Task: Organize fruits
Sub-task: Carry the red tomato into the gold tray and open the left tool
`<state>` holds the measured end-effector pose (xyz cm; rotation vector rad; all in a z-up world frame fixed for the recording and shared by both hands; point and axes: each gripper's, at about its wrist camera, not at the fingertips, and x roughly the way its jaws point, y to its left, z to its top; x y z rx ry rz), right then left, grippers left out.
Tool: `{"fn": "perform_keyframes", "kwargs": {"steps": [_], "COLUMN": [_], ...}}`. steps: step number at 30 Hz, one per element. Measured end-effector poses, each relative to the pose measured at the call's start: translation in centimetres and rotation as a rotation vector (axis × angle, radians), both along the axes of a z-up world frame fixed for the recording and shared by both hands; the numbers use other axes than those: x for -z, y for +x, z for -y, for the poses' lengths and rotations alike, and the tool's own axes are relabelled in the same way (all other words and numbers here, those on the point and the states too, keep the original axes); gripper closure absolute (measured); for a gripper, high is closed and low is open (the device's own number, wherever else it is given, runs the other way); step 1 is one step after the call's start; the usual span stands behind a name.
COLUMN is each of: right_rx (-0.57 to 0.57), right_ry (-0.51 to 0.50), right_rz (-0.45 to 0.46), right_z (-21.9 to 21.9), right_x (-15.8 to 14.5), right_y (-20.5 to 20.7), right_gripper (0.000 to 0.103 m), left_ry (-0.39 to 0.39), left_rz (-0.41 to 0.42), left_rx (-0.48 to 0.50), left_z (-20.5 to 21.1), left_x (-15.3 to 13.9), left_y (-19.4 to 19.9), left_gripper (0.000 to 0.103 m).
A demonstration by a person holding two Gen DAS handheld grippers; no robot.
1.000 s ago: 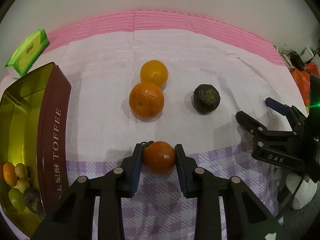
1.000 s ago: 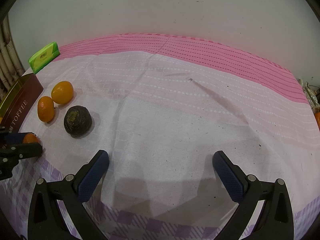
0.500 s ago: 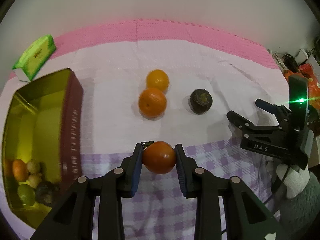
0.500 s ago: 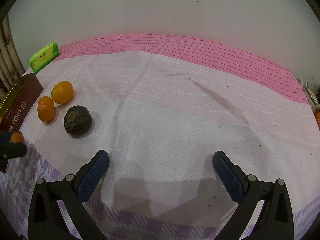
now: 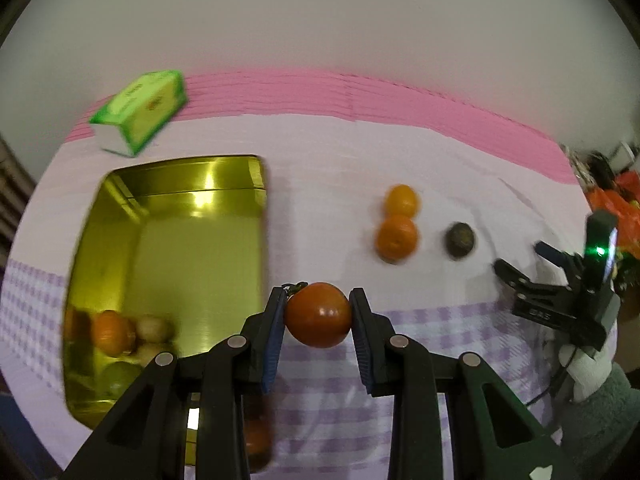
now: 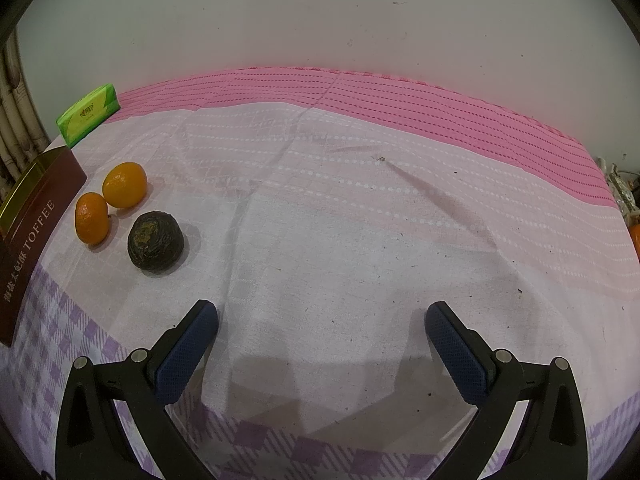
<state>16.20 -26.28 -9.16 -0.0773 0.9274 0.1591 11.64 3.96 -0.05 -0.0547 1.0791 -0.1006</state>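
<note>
Currently the left gripper [image 5: 318, 322] fingers clench a red-orange fruit [image 5: 318, 321] aloft just right of the gold tin [image 5: 256, 184], right gripper [image 6: 320, 344] released and idle; next, carry over tin and release.

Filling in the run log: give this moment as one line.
left gripper: shut on red-orange fruit | right gripper: open, holding nothing | gold tin: holds fruit | on cloth: two oranges, dark fruit
</note>
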Motion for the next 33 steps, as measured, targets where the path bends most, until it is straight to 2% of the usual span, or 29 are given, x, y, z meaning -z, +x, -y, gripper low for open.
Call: {"fn": "perform_keyframes", "kwargs": {"steps": [5,12,33], "right_rx": [0.000,0.000,0.000], "right_ry": [0.000,0.000,0.000], "right_rz": [0.000,0.000,-0.001], "right_z": [0.0,0.0,0.0], "right_x": [0.0,0.0,0.0], "right_y": [0.0,0.0,0.0], "right_gripper": [0.000,0.000,0.000], "left_ry": [0.027,0.048,0.037], "left_rz": [-0.002,-0.026,-0.079], "left_rx": [-0.074,-0.137,-0.183], "left_z": [-3.6,-6.6,-9.6], "left_x": [0.1,1.4,4.0], "left_y": [-0.2,-1.2,-2.8], "left_gripper": [0.075,0.075,0.075]}}
